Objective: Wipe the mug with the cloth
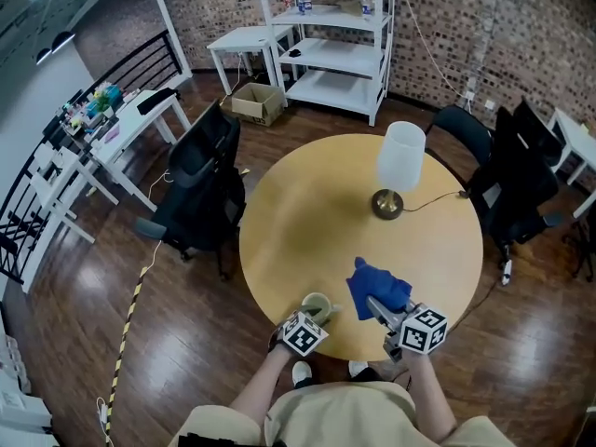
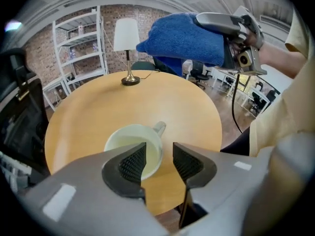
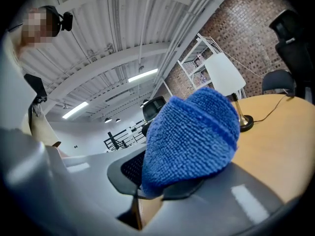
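A pale green mug stands upright on the round wooden table near its front edge, handle pointing away in the left gripper view. My left gripper hovers just over the mug, angled down. Its jaws stand apart, one pad over the mug's mouth, the other outside the rim, neither pressing. My right gripper is shut on a blue cloth and holds it raised above the table, right of the mug. The cloth bunches out past the jaws. It also shows high in the left gripper view as the cloth.
A table lamp with a white shade stands at the table's far right, its cord running off the edge. Black office chairs sit left and right of the table. White shelves stand behind against the brick wall.
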### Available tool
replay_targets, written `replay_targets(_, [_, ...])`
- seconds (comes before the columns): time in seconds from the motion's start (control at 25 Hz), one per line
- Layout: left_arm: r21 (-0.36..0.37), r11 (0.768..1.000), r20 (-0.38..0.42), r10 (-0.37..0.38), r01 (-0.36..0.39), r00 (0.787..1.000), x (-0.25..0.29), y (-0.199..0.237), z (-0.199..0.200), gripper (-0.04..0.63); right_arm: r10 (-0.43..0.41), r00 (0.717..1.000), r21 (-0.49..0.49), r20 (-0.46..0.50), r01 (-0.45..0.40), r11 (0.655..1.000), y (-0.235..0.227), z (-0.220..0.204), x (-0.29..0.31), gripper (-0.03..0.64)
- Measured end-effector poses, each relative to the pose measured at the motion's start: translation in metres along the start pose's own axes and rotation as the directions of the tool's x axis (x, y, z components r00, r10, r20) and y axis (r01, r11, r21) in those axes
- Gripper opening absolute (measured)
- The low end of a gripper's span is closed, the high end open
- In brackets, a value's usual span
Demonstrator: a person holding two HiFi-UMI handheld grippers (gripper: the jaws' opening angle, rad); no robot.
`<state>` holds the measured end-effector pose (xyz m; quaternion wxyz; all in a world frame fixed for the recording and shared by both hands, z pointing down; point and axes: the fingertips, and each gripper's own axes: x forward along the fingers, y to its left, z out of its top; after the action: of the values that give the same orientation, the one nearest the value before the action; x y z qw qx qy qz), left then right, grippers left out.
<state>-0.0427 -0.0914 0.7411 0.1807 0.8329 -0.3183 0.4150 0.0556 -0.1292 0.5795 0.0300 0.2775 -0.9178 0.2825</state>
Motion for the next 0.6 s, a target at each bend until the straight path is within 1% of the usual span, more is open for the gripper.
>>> replay_targets(0.04, [-0.021,1.0,0.018,0.008,-0.007,1.0,-0.006,0.001,0.002,0.177,0.012,1.0,-0.009,0.003,-0.012,1.0,0.002,0.005,0.0,0.058])
replay_targets(0.16, [-0.1,0.993,0.094,0.067,-0.058,0.993,-0.03,0.005,0.009,0.195,0.05,0.999,-0.047,0.004,-0.05,0.998,0.008,0.02,0.004,0.058])
replay_targets(0.2, [-0.142,0.986,0.125,0.101,-0.083,0.987,-0.04,0.008,0.011,0.198,0.066,0.998,-0.062,0.0,-0.066,0.996,0.011,0.024,0.007,0.058])
replay_targets(0.28, [-0.243,0.961,0.188,0.182,-0.134,0.965,-0.064,0.015,0.013,0.201,0.105,0.994,-0.091,-0.017,-0.106,0.99,0.019,0.03,0.014,0.058])
replay_targets(0.4, [-0.379,0.903,0.247,0.31,-0.203,0.918,-0.104,0.019,0.009,0.212,0.183,0.982,-0.117,-0.048,-0.187,0.975,0.039,0.034,0.024,0.06])
replay_targets(0.48, [-0.45,0.854,0.267,0.409,-0.262,0.873,-0.132,0.024,0.004,0.216,0.247,0.966,-0.132,-0.07,-0.254,0.958,0.054,0.034,0.035,0.06])
replay_targets(0.52, [-0.486,0.822,0.268,0.463,-0.297,0.845,-0.147,0.028,-0.001,0.221,0.282,0.955,-0.139,-0.087,-0.292,0.946,0.063,0.033,0.044,0.059])
replay_targets(0.6, [-0.56,0.745,0.249,0.569,-0.363,0.783,-0.183,0.031,-0.015,0.227,0.346,0.928,-0.15,-0.138,-0.365,0.919,0.087,0.026,0.059,0.06])
